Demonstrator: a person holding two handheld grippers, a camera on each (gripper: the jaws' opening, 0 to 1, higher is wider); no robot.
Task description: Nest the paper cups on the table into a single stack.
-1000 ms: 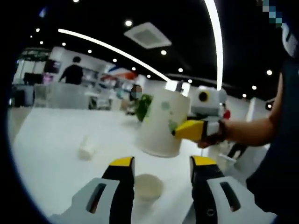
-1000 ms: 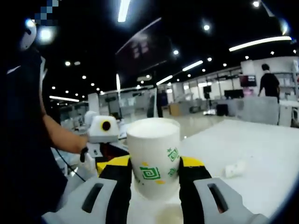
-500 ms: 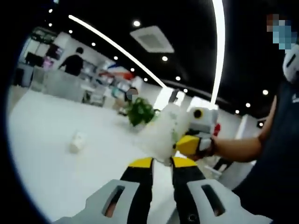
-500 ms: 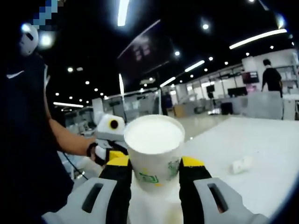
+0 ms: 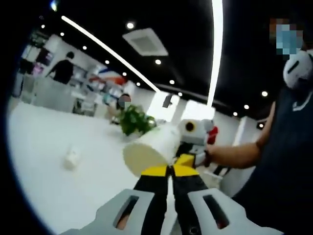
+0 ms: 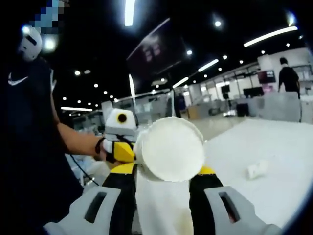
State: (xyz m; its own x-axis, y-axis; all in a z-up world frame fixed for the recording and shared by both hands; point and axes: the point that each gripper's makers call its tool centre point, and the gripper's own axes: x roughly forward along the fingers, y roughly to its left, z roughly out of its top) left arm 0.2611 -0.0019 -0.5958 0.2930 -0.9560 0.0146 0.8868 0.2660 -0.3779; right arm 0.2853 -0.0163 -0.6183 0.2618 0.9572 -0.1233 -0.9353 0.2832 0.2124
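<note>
Two hand-held grippers meet above the white tabletop (image 5: 44,161). The right hand-held gripper (image 6: 161,171) grasps a paper cup (image 6: 168,149) between its jaws, the cup tipped over so its flat base faces the camera. In the left gripper view the same cup lies tilted just above the left hand-held gripper (image 5: 169,171), whose yellow-tipped jaws are clenched together with nothing visible between them. One more small cup (image 5: 72,159) lies on its side on the tabletop, well apart.
</note>
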